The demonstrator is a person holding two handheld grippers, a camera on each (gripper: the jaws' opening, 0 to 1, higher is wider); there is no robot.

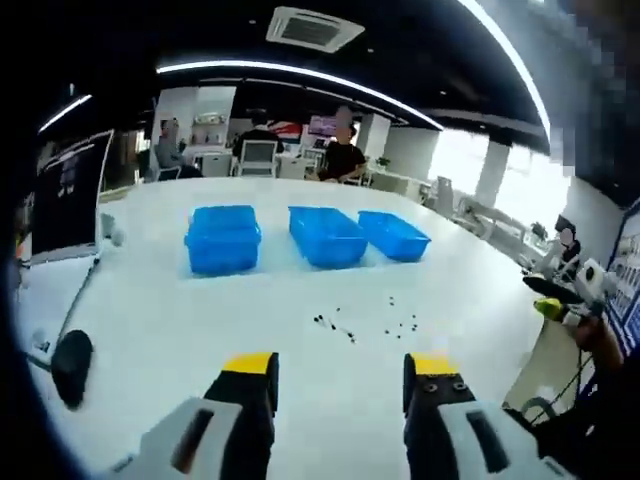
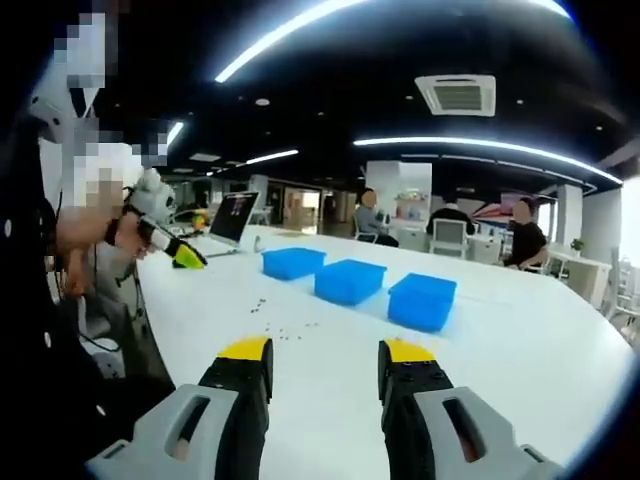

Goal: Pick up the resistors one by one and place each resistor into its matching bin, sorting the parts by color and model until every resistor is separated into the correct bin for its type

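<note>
Yellow-tipped jaws of the left gripper [image 1: 341,372] rise nearest in the left gripper view, standing apart with nothing between them, above a white table [image 1: 160,320]. At far left a dark round object [image 1: 71,364] sits on the table with a cable running from it; a laptop [image 1: 68,195] stands beyond. Resistors [image 1: 365,325] lie scattered as tiny dark specks just beyond the jaws, a little right of centre, well short of three blue bins [image 1: 223,238], [image 1: 327,236], [image 1: 394,235] set in a row farther off. People sit at desks behind them. In the right gripper view the right gripper [image 2: 325,365] likewise holds its jaws apart and empty, the specks lie left of centre ahead of it, and the bins run off to the right. I judge the resistors to be very light, with a small stiff body and thin wire leads that bend easily; they look apt to skid on the smooth top, so a gentle pinch across the body seems best. Their colours and models are too small to tell, as are single parts in the clusters. Bin insides are hidden by their walls.
</note>
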